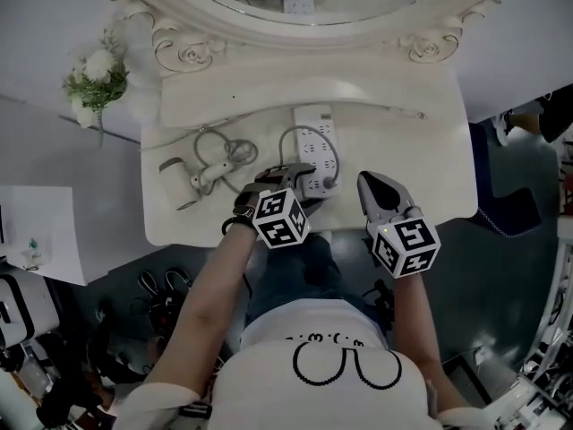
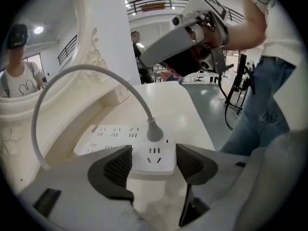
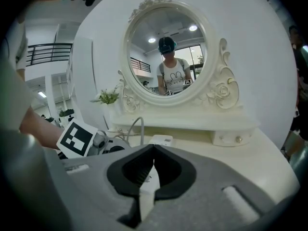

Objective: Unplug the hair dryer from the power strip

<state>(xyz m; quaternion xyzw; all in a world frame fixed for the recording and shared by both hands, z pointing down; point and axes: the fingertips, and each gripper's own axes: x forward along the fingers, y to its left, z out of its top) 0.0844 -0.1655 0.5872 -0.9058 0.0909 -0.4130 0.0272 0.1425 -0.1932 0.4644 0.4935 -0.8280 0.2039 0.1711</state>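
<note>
A white power strip (image 1: pixel 314 143) lies mid-table, running away from me. The hair dryer's grey plug (image 2: pixel 154 131) sits in a socket near the strip's (image 2: pixel 126 145) close end, and its cord (image 2: pixel 72 73) arches off to the left. The white hair dryer (image 1: pixel 204 177) lies on the table's left part among cord loops. My left gripper (image 2: pixel 153 165) is open, with the strip's near end between its dark pads (image 2: pixel 118 166); whether they touch it I cannot tell. In the head view that gripper (image 1: pixel 291 172) is over the strip's near end. My right gripper (image 1: pixel 369 183), (image 3: pixel 153 172) hovers to the right, shut and empty.
The white dressing table (image 1: pixel 430 141) carries an oval mirror (image 3: pixel 166 52) on a raised shelf (image 3: pixel 192 121) at the back. A flower bunch (image 1: pixel 97 77) stands at the far left. A white sheet (image 1: pixel 40 231) lies left of the table. The person's legs are at the front edge.
</note>
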